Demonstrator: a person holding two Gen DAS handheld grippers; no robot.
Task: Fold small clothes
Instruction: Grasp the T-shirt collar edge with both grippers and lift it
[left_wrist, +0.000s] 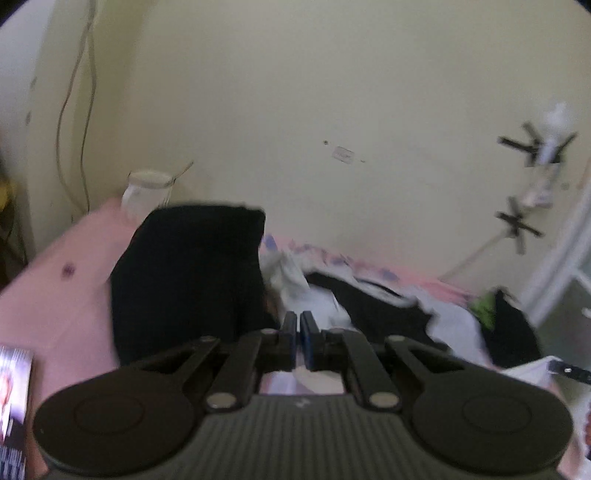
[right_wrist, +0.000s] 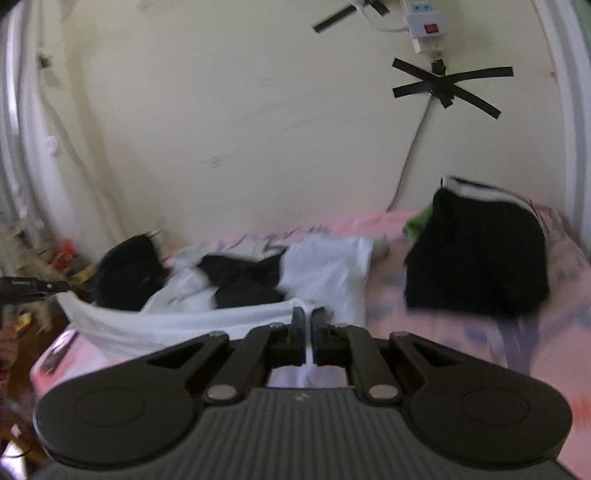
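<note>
Lifting step: right gripper (right_wrist: 307, 325) fingers closed on the white garment's (right_wrist: 221, 321) hem, cloth stretched leftward; left gripper (left_wrist: 298, 332) fingers closed — grip unclear. Next — carry the edge over, evenly.

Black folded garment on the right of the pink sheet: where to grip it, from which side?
Pinch the near bottom edge of the black folded garment, coming in low from the front. That hem lies flat on the pink sheet with bare sheet before it; the wall blocks the far side. Judged through blur.
</note>
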